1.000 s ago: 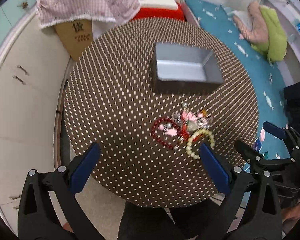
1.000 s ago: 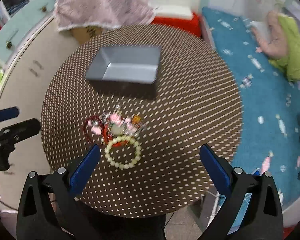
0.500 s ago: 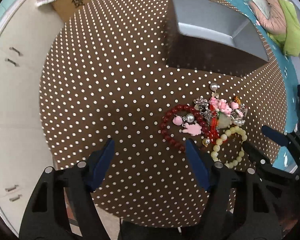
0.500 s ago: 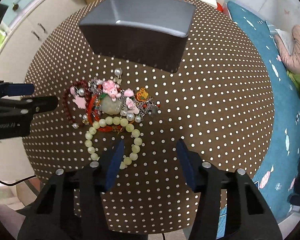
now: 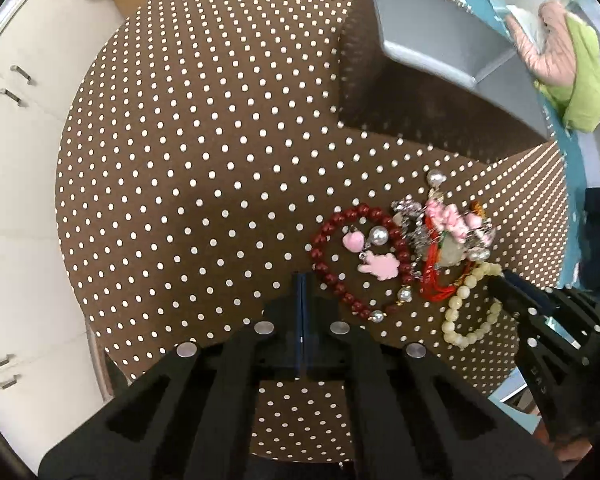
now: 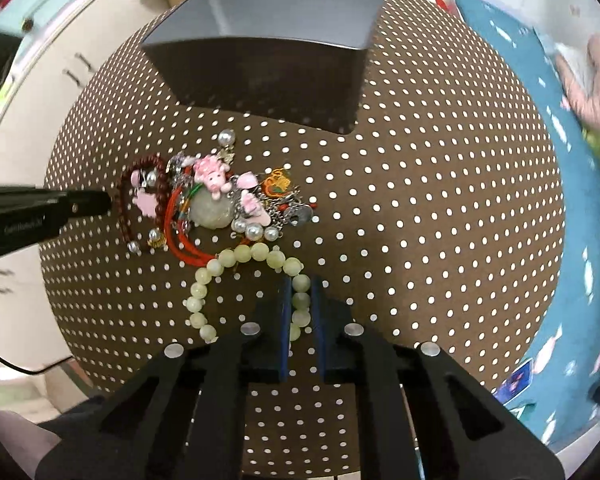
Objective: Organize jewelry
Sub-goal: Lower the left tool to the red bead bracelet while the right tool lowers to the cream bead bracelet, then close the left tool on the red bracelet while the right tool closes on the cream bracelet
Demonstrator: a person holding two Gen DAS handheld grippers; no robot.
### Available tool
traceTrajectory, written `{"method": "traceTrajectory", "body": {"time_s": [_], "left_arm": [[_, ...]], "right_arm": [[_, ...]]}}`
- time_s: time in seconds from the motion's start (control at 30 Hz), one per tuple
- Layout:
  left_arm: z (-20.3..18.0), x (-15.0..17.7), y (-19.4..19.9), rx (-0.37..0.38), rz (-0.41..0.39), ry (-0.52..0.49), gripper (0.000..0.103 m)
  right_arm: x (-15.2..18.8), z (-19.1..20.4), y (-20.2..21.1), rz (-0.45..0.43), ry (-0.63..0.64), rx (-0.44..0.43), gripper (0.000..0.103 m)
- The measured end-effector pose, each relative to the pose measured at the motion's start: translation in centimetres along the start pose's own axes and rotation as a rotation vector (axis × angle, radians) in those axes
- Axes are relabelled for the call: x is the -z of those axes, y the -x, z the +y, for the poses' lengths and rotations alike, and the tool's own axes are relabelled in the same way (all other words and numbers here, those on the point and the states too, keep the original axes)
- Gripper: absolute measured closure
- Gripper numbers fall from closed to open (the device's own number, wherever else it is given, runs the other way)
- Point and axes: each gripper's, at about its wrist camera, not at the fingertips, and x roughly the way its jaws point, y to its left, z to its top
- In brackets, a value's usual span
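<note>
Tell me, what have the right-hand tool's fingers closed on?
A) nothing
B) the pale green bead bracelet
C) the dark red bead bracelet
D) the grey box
B: in the right wrist view the right gripper has its blue fingers pinching beads of the pale green bead bracelet.

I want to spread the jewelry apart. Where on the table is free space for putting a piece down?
Free: the dotted tablecloth left of the red bead bracelet, and right of the jewelry pile. Crowded: between the gray box and the pale bead bracelet, which the right gripper grips.
</note>
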Motion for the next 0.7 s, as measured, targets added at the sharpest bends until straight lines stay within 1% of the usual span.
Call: {"method": "traceTrajectory", "body": {"time_s": [0.07,0.13,0.17,0.23,0.27,0.3,0.33,0.37,0.47,0.5,0.53,0.57,0.6,0.67,0.7], "left_arm": [[0.3,-0.3,1.0,0.011,-0.021,-0.012,0.103],[0.4,-0.5,1.6,0.042,-0.02,-0.022,0.103],[0.5,-0.6,1.6,0.06,-0.012,-0.026,0.102],[0.6,-0.8,1.5,0.068,-0.004,-0.028,0.099],[0.5,-0.9,1.3,0.067,-0.002,-0.03,0.091],[0.4,-1.1,1.1,0.068,0.0,-0.031,0.08],[-0.5,-1.7,0.4,0.065,0.003,-0.029,0.074],[-0.5,-2.0,0.0,0.061,0.009,-0.024,0.066],[-0.8,-2.0,-1.4,0.053,0.032,-0.014,0.066],[-0.8,-1.8,-1.4,0.051,0.017,-0.02,0.07],[-1.2,-1.9,-1.5,0.013,0.013,-0.047,0.074],[-1.4,-2.0,-1.9,-0.013,0.018,-0.068,0.094],[-1.6,-2.1,-2.0,-0.027,0.019,-0.081,0.095],[-1.3,-2.2,-1.8,-0.003,0.013,-0.068,0.095],[-1.0,-2.2,-1.6,-0.002,0.002,-0.061,0.095]], "right_arm": [[-0.1,-0.4,0.3,0.0,-0.016,-0.01,0.094],[-0.1,-0.9,0.7,-0.005,-0.04,-0.037,0.095],[-0.1,-1.0,1.1,-0.006,-0.042,-0.031,0.095],[-0.2,-1.2,1.8,-0.011,-0.048,-0.021,0.095],[-0.3,-1.1,2.0,-0.013,-0.056,-0.023,0.095],[-0.2,-1.0,2.4,-0.015,-0.064,-0.025,0.095],[-0.2,-1.0,2.7,-0.016,-0.065,-0.027,0.094],[-0.1,-0.9,3.2,-0.022,-0.066,-0.019,0.094],[0.0,-0.9,3.7,-0.028,-0.076,-0.014,0.094],[0.1,-0.9,3.9,-0.03,-0.079,-0.01,0.095],[-0.5,-0.6,3.2,-0.03,-0.08,-0.006,0.095],[-0.4,-0.4,3.0,-0.031,-0.082,-0.003,0.095],[-0.2,-0.1,2.8,-0.033,-0.087,0.001,0.095],[0.8,1.0,1.8,-0.035,-0.097,0.005,0.095],[0.8,1.0,1.9,-0.04,-0.104,0.009,0.095]]}}
